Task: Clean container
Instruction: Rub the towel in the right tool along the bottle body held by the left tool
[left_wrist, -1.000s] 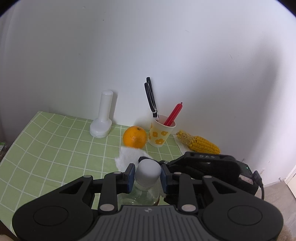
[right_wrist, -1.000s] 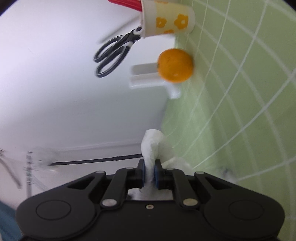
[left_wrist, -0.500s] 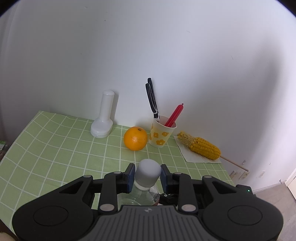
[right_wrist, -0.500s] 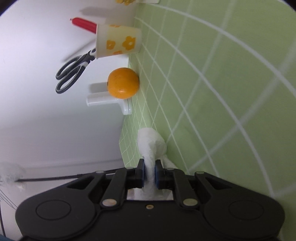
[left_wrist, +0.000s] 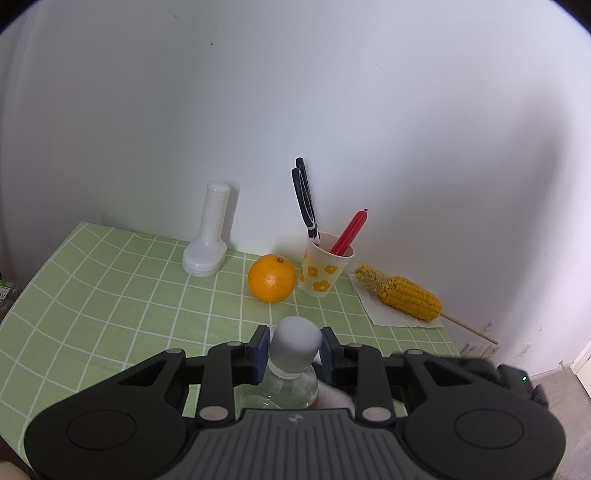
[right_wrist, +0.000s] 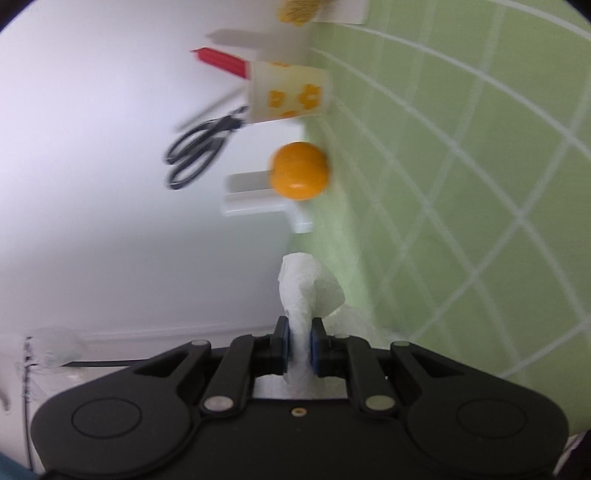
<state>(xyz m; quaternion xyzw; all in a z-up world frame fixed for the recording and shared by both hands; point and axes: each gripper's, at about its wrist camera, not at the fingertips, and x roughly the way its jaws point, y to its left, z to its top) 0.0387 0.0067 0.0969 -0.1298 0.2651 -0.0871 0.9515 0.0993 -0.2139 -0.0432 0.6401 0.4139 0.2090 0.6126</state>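
Green checked tablecloth (left_wrist: 110, 295) lies under both tools. Nearest, the left gripper (left_wrist: 293, 350) clamps the grey-capped clear plastic bottle (left_wrist: 293, 369) at its neck: light, slippery, probably crushable lower down. Right gripper (right_wrist: 299, 341) pinches soft white tissue (right_wrist: 304, 284). Beyond sits an orange (left_wrist: 272, 283).

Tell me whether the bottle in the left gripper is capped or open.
Capped: a grey cap sits on the clear bottle, between the left gripper fingers.
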